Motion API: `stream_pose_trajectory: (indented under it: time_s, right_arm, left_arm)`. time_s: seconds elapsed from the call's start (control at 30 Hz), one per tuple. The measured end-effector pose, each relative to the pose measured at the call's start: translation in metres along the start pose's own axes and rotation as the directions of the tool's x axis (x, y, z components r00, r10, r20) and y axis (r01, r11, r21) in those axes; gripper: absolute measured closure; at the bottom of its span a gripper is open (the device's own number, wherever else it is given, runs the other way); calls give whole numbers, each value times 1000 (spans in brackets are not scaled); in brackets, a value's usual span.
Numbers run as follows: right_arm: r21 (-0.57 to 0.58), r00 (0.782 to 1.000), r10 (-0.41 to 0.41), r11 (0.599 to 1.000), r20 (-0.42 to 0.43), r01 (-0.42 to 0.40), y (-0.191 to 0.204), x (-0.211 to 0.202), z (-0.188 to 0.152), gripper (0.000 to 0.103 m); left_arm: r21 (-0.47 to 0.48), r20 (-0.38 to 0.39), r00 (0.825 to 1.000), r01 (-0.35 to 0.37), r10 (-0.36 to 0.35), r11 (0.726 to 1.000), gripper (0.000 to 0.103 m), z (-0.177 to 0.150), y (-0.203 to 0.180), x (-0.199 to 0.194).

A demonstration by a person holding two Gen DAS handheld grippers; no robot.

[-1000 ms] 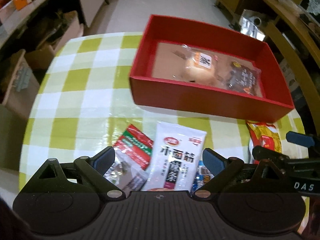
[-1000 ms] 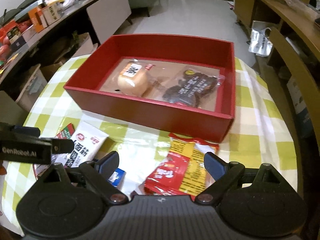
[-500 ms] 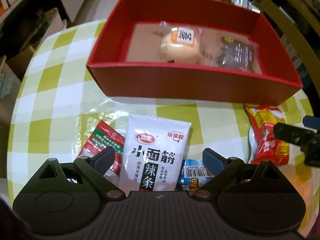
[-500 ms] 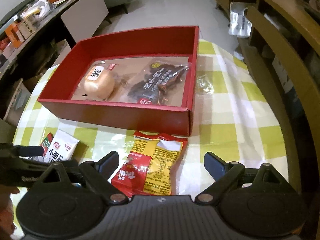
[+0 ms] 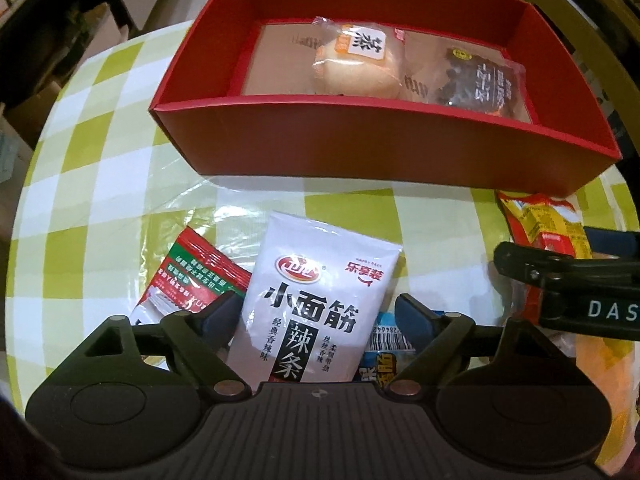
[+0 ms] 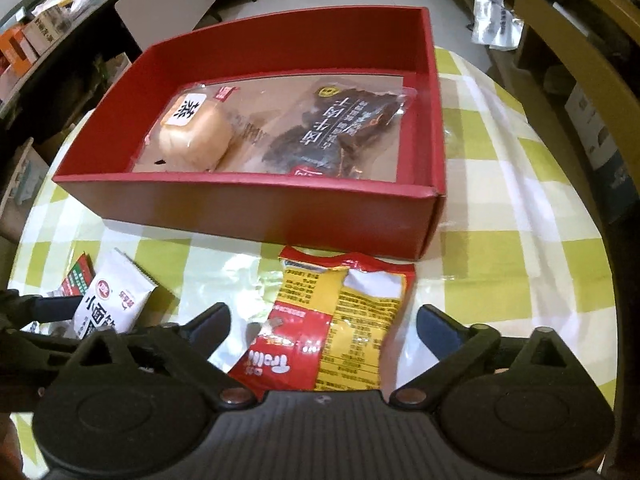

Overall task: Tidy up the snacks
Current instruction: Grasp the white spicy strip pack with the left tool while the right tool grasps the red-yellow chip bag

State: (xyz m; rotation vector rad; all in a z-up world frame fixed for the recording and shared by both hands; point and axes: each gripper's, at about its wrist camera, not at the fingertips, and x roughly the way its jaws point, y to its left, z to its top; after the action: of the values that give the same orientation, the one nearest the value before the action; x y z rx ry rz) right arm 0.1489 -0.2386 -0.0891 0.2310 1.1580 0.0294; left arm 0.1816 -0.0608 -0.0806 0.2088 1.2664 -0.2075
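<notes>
You've got two of the snacks in the red box (image 6: 248, 216), bun pack (image 6: 192, 136) and dark jerky pack (image 6: 340, 132); four remain on the desk (image 6: 520, 240): white latiao pack (image 5: 316, 300) between your closing left fingers (image 5: 222, 312), red-yellow pack (image 6: 332, 320) under your wide-apart right fingers (image 6: 436, 330).

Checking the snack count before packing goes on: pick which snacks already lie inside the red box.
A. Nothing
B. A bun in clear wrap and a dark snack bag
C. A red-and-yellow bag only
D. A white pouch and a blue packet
B: the bun in clear wrap and the dark snack bag lie side by side on the floor of the red box; the other packets are on the tablecloth outside it.
</notes>
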Motion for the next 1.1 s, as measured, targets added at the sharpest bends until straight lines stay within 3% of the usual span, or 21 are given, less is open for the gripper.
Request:
stream_pose_trajectory:
  time_s: [0.17,0.33,0.5,0.63,0.7,0.77,0.87,1.1]
  right_arm:
    - [-39,998,-55,998,-8,55,11,5,-1,0]
    - [-100,994,-105,989,37,108,19,7,-11,0]
    - [-141,994,-105,984,12,105,14,2,-9,0]
    - [-160,993,-113,980,21,115,12,-5,-11,20]
    - [-170,993,-113,979,21,115,12,-9,-12,28]
    - [-184,993,-113,976,24,116,13,-13,-13,35]
    - [-200,992,-120,972,22,122,12,-15,-18,35]
    - [-181,993,-110,977,41,116,2,-26,-19,35]
  left_arm:
    - [38,6,1000,-10,10,999,8,-3,-5,4]
    - [46,-11,999,33,-32,998,1,-5,0,7]
    - [90,-14,999,46,-45,995,0,-7,-1,8]
    - [83,-24,998,53,-51,995,5,-5,1,7]
    - [81,-27,998,66,-64,995,12,-5,1,4]
    - [64,-41,994,102,-100,993,25,-4,2,3]
    - [27,-63,989,138,-136,990,29,-4,8,0]
    - [42,-64,989,135,-133,990,26,-12,6,-6]
